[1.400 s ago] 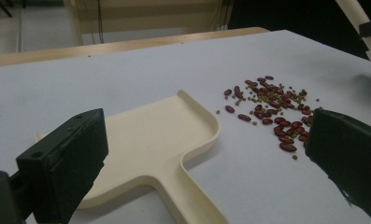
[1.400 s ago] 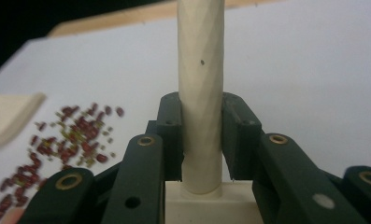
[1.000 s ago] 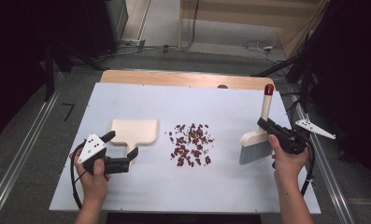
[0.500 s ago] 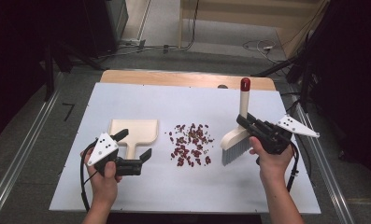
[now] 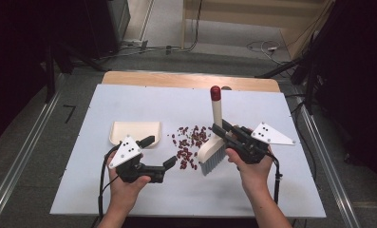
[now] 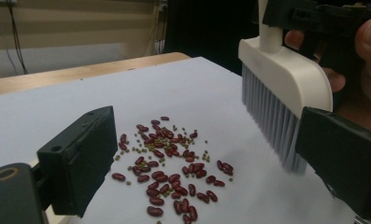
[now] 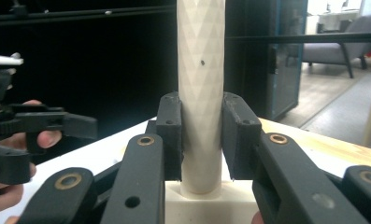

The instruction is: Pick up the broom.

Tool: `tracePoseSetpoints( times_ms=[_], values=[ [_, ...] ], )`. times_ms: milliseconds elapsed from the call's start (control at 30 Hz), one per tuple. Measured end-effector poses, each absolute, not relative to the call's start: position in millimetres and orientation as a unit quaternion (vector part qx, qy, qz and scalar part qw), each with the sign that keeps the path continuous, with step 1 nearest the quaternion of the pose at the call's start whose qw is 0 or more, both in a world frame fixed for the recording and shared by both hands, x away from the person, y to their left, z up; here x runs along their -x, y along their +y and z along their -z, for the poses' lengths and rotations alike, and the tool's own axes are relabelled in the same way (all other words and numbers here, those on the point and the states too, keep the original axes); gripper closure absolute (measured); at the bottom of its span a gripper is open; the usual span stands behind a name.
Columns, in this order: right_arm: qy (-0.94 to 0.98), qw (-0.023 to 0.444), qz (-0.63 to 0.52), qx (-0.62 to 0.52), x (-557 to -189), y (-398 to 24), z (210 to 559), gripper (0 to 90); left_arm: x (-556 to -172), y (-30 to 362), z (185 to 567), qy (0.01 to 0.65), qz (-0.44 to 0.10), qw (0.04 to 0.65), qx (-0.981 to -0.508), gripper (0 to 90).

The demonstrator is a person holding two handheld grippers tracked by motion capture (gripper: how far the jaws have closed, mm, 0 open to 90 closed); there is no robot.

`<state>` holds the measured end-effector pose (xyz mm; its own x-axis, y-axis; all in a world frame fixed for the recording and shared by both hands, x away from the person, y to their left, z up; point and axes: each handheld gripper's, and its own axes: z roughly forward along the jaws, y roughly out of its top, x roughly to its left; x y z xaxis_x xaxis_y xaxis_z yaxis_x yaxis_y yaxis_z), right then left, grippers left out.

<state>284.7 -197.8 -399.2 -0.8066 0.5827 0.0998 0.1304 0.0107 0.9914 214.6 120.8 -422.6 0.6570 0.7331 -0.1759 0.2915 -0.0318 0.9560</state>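
Nearest the person, the left gripper lies low over the white table, its fingers apart with nothing between them; they have just been closing a little. In the left gripper view they frame the scattered beans, dark red ones mixed with small green ones, lying loose on the table.

To the right, the right gripper has its fingers clamped on the cream handle of the brush, low on the handle, just above the brush head. The brush stands nearly upright, its red-capped handle end uppermost, and its grey bristles reach down at the right edge of the beans; whether they touch the table cannot be told.

Beyond the left gripper, the cream dustpan lies flat on the table, left of the beans and apart from them.

No brand, label or writing is legible on any object.
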Motion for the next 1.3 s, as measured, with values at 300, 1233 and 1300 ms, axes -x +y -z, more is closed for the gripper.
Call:
tracePoseSetpoints(
  times_ms=[300, 1233, 1300],
  values=[
    [0.695, 0.186, -0.657, -0.225, -275, -172, 406, 69.9, -214, 105, 422, 0.36, -0.147, 0.595, -0.703, 14.4],
    [0.717, 0.224, -0.632, -0.19, -250, -136, 414, 69.8, -216, 74, 431, 0.376, -0.106, 0.546, -0.741, 67.4],
    [0.72, 0.23, -0.626, -0.191, -249, -135, 414, 69.8, -217, 75, 431, 0.376, -0.107, 0.541, -0.745, 67.9]
  ],
)
